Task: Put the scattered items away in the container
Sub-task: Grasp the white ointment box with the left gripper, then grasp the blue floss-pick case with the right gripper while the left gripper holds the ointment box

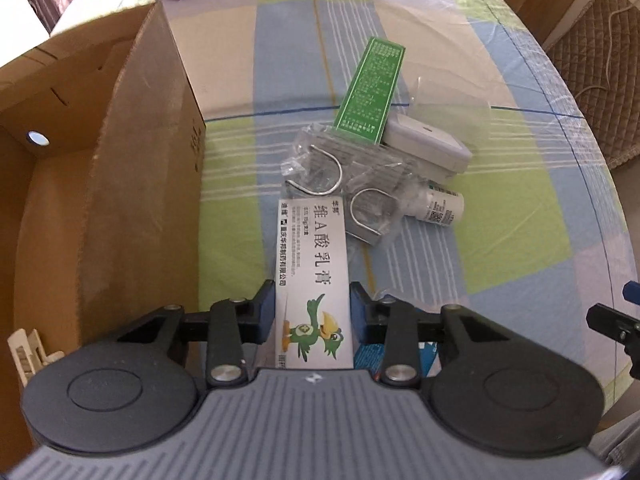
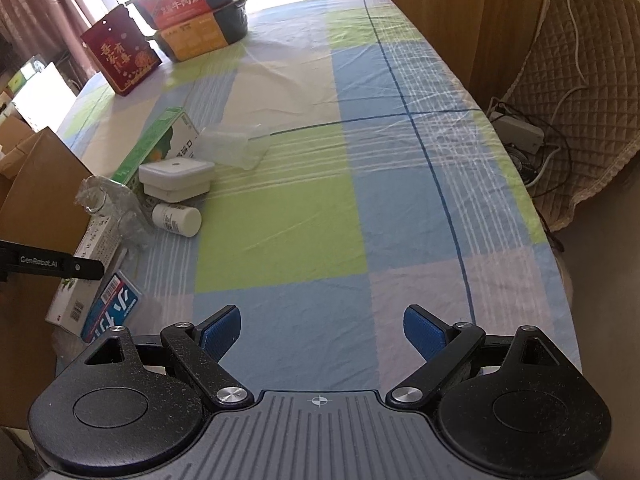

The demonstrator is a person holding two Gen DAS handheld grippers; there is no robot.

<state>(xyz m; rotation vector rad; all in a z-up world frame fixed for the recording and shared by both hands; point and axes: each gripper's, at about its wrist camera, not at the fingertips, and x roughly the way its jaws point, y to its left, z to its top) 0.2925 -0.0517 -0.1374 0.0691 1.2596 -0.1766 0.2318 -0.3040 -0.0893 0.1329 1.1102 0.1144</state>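
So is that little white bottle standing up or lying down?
Lying down. The small white bottle rests on its side on the tablecloth, its round end facing the right wrist camera, beside the white case.

Each camera sits close behind its claw, looking forward and down over the table (image 2: 280,240). Both views share the white bottle (image 1: 442,210) (image 2: 178,219) ahead.

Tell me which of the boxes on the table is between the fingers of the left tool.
The white box with the green bird; the left tool closes on its sides. The green box and the flat white box lie farther off, untouched.
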